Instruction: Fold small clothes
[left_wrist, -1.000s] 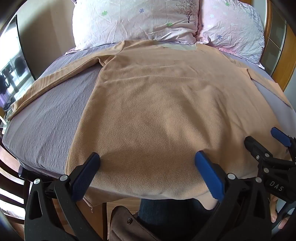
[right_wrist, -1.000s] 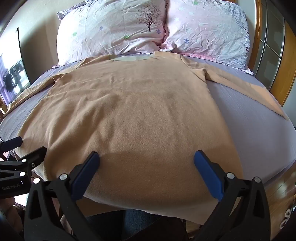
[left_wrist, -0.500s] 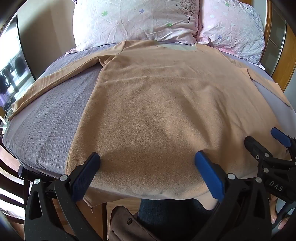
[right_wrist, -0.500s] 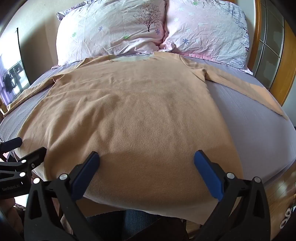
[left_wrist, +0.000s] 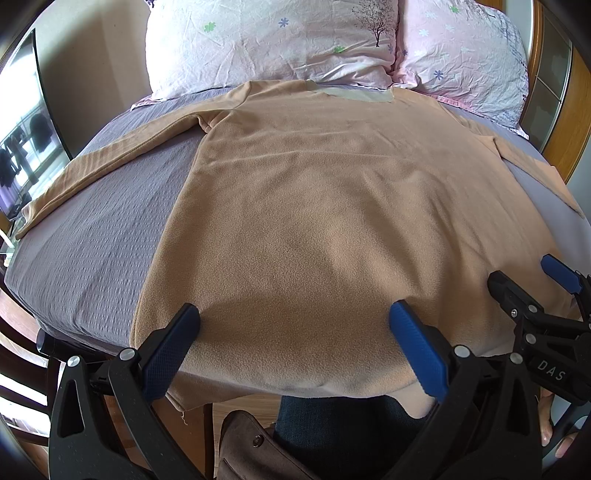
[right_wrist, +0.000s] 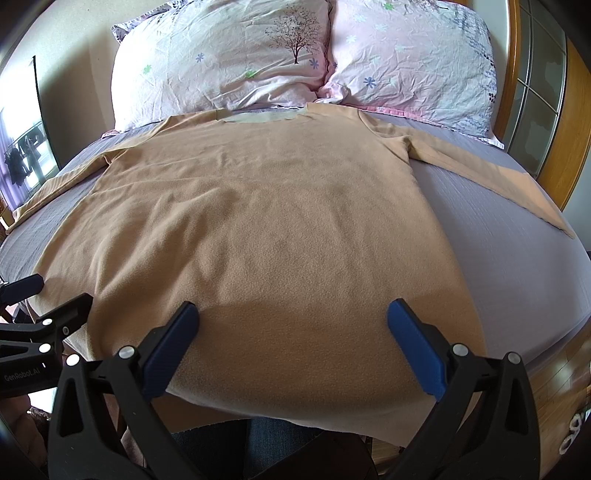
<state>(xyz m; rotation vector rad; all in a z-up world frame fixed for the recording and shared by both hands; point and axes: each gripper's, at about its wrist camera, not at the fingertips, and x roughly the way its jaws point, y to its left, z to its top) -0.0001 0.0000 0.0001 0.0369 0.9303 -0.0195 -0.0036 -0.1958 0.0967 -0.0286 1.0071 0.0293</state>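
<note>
A tan long-sleeved fleece shirt (left_wrist: 332, 206) lies flat on the grey bed, collar toward the pillows, both sleeves spread out sideways; it also shows in the right wrist view (right_wrist: 266, 229). Its bottom hem hangs over the near bed edge. My left gripper (left_wrist: 295, 314) is open and empty, hovering above the hem on the left half. My right gripper (right_wrist: 291, 314) is open and empty above the hem's right half. The right gripper (left_wrist: 524, 280) shows at the right edge of the left wrist view, and the left gripper (right_wrist: 44, 295) at the left edge of the right wrist view.
Two floral pillows (left_wrist: 273, 40) (right_wrist: 410, 59) lean at the head of the bed. The grey bedsheet (left_wrist: 92, 236) (right_wrist: 517, 266) borders the shirt on both sides. A wooden glass-paned frame (right_wrist: 546, 96) stands at the right. The person's jeans (left_wrist: 332, 432) are at the near edge.
</note>
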